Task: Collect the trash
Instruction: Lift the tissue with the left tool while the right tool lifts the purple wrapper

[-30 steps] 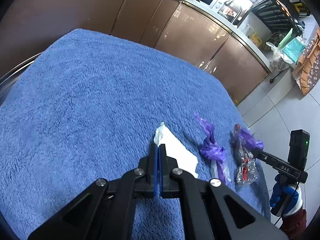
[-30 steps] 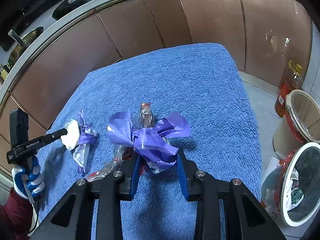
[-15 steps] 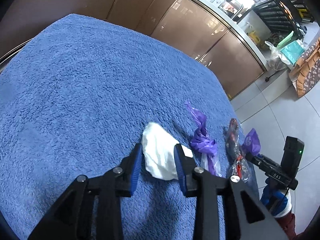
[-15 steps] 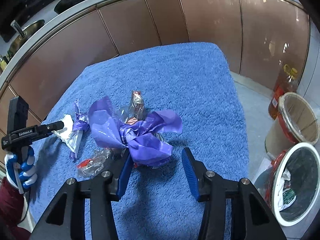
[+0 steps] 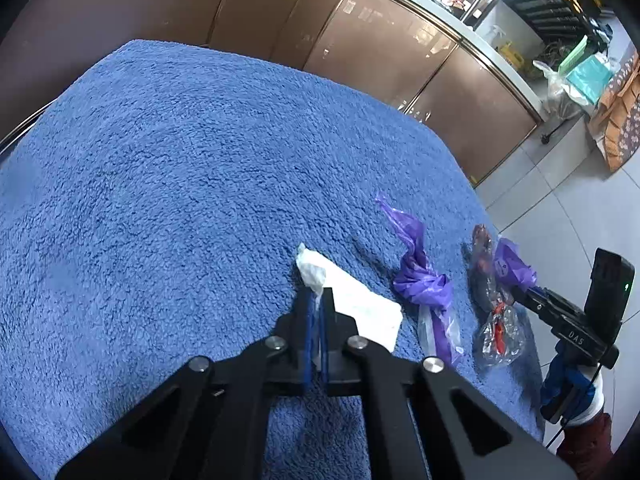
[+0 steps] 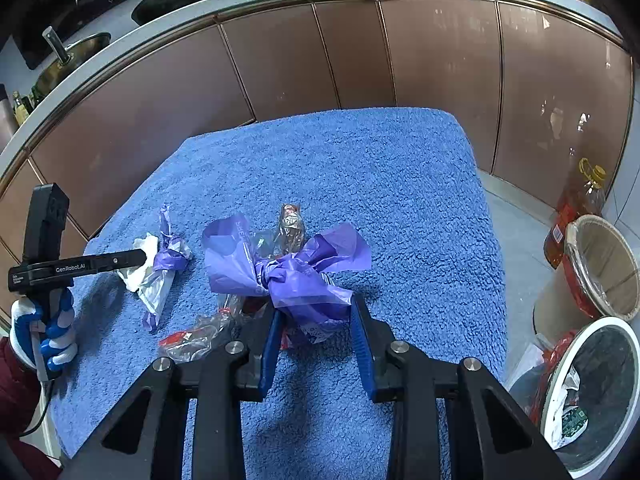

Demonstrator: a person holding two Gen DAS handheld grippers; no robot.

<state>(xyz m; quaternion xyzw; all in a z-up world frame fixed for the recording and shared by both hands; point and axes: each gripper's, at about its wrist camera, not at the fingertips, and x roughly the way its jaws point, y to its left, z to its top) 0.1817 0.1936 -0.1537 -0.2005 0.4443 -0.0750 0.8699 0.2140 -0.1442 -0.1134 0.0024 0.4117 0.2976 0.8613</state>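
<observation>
A blue towel (image 5: pixel 160 200) covers the table. My left gripper (image 5: pixel 316 300) is shut on a corner of a white tissue (image 5: pixel 360 306) lying on it. To its right lie a small knotted purple bag (image 5: pixel 420 282) and a clear wrapper with red bits (image 5: pixel 500 324). In the right wrist view my right gripper (image 6: pixel 316 312) is closing on a larger knotted purple bag (image 6: pixel 296 276), and both pads touch its sides. A foil wrapper (image 6: pixel 290 228) lies just behind that bag. The left gripper (image 6: pixel 138 257) shows at the left, at the tissue (image 6: pixel 136 278).
A white-rimmed bin (image 6: pixel 560 360) lined with a black bag stands on the floor at the lower right, a tan bucket (image 6: pixel 600 264) and an oil bottle (image 6: pixel 576 216) behind it. Brown cabinets (image 6: pixel 320 60) run along the far side. A gloved hand (image 6: pixel 52 332) holds the left gripper.
The left jaws opened around the tissue, then shut on its corner again. The right jaws widened beside the purple bag and have come back in against it.
</observation>
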